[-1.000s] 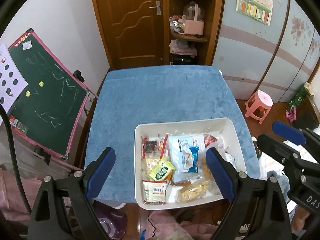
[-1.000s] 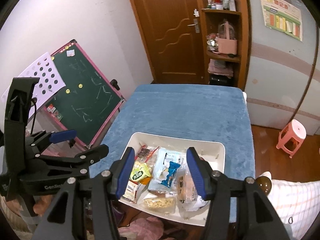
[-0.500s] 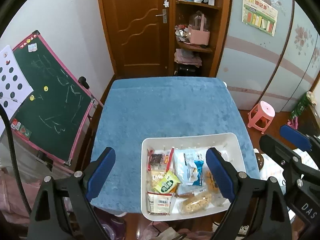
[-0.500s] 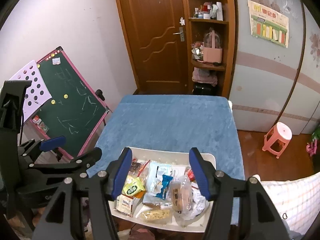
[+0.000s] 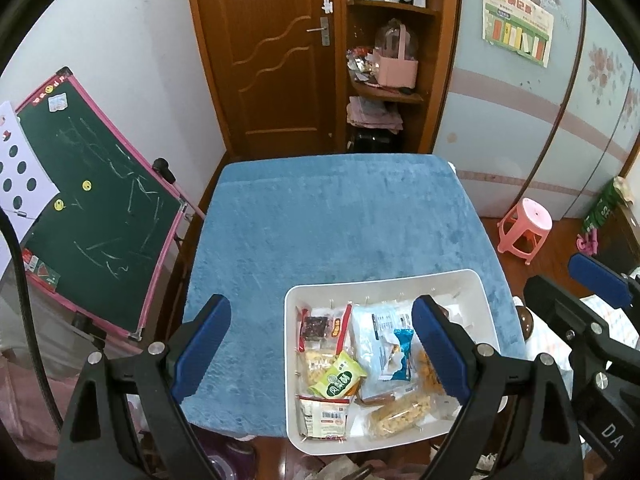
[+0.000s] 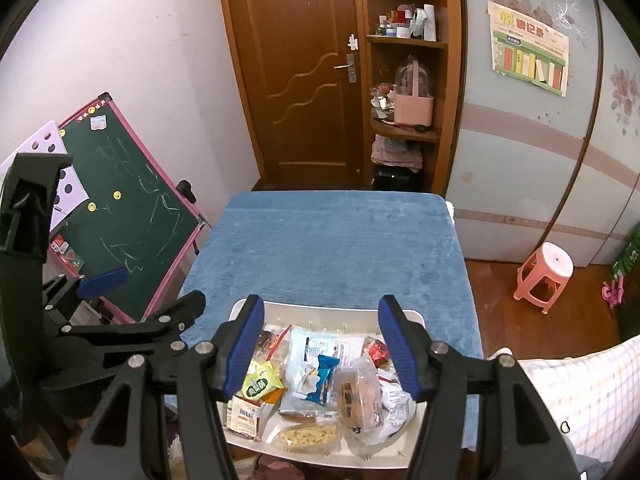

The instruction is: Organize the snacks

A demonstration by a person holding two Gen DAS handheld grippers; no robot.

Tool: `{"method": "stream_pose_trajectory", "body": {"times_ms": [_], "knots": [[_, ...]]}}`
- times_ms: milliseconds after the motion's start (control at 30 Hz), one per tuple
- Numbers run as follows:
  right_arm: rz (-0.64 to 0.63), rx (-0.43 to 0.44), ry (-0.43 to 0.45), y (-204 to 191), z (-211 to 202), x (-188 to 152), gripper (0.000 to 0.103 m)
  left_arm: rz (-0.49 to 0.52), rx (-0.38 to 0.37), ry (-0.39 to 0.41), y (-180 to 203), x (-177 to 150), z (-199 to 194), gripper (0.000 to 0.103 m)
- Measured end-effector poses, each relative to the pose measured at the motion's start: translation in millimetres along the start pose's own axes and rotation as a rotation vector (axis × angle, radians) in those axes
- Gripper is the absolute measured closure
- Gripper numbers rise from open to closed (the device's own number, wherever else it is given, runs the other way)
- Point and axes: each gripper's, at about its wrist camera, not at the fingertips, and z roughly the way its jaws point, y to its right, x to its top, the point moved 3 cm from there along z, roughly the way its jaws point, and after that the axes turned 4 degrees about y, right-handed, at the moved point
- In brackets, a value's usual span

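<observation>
White tray [image 6: 400, 456] of snacks [image 6: 320, 372] below right gripper [image 6: 322, 346], jaws apart, nothing between

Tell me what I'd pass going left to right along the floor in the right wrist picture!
Green chalkboard → blue table → pink stool.
</observation>
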Motion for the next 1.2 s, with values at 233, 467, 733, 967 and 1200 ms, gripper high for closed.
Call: {"method": "stream_pose_trajectory", "body": {"times_ms": [233, 467, 733, 967, 1200], "knots": [[0.003, -0.003, -0.016, 0.1, 3.9, 0.8, 0.043, 0.000, -0.003, -0.008, 1.6, -1.6, 2.7, 0.012], [0.010, -0.003, -0.033, 1.1, 6.4, 0.3, 0.043, -0.010, -0.005, -0.015, 1.0, -5.6, 4.6, 0.012], [0.007, -0.003, -0.041, 0.6, 7.1, -0.6, 0.043, -0.009, -0.006, -0.017, -0.3, -6.6, 4.3, 0.012], [0.011, -0.005, -0.047, 0.5, 8.2, -4.0, 0.043, -0.010, -0.007, -0.020, 0.2, -10.0, 3.9, 0.012], [0.014, -0.008, -0.051, 1.7, 8.4, -5.9, 0.043, -0.011, -0.007, -0.023, 2.8, -14.8, 2.7, 0.012]]}}
